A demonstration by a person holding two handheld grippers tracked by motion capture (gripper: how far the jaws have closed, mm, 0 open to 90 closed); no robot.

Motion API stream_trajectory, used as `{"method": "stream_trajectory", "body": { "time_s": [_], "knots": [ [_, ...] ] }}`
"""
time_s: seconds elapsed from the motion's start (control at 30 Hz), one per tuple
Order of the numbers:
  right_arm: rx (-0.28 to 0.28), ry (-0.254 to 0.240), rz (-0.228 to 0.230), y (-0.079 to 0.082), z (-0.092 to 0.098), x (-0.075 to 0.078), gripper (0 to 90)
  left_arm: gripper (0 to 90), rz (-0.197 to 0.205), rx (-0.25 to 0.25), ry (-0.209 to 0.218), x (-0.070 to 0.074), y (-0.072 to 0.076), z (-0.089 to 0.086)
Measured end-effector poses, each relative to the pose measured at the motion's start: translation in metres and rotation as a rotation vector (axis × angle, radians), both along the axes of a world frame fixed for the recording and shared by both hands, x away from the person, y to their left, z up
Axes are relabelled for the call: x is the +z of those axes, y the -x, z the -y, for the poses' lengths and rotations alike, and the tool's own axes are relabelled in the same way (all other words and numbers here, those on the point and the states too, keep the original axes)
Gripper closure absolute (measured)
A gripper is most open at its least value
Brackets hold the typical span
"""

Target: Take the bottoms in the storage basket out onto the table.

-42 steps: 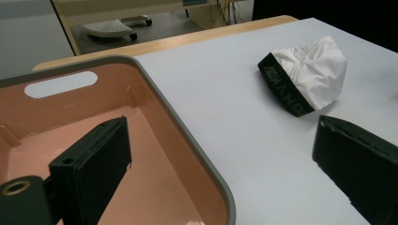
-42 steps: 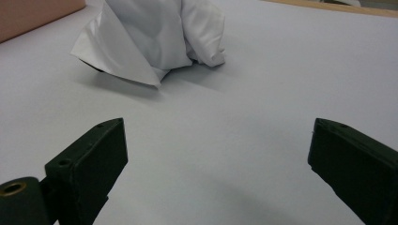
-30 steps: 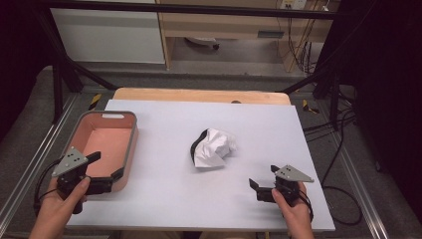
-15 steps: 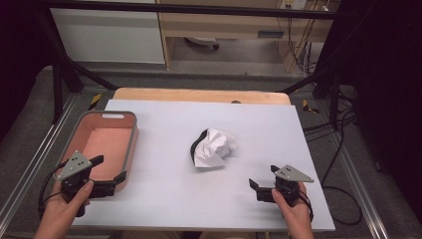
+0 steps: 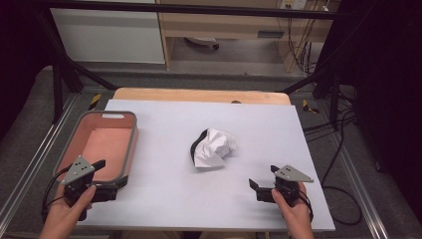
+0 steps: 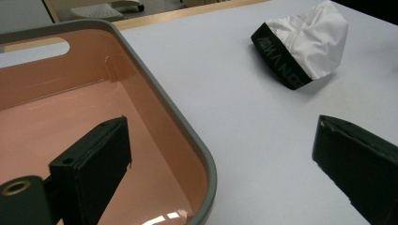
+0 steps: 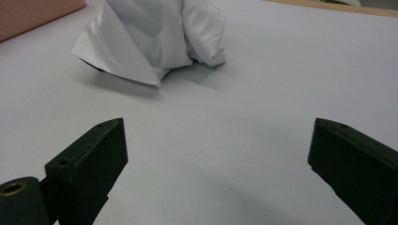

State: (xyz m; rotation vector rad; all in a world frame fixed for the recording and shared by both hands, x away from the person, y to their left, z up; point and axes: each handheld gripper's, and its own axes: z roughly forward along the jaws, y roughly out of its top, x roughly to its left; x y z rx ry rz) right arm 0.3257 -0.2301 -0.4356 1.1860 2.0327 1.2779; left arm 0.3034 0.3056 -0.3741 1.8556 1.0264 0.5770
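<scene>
The left tool (image 5: 110,176) stands wide, straddling the near corner rim of the pink bin (image 5: 130,149) at nine o'clock; the white garment with a black band (image 5: 214,148) lies crumpled mid-bench (image 5: 278,129); the right tool (image 5: 262,180), wide and empty, rests at five o'clock

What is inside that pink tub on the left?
Nothing that I can see: the pink tub shows a bare, shiny floor. One jaw of the left gripper hangs over its near corner and hides a small patch. The crumpled white garment lies outside, on the table.
</scene>
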Motion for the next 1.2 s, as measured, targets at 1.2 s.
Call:
{"method": "stream_trajectory", "body": {
  "time_s": [1.2],
  "knots": [
    [0.009, 0.004, 0.001, 0.001, -0.002, 0.0, 5.3, 4.7, 0.004, 0.022, 0.033, -0.015, 0.008, -0.015]
  ]
}}
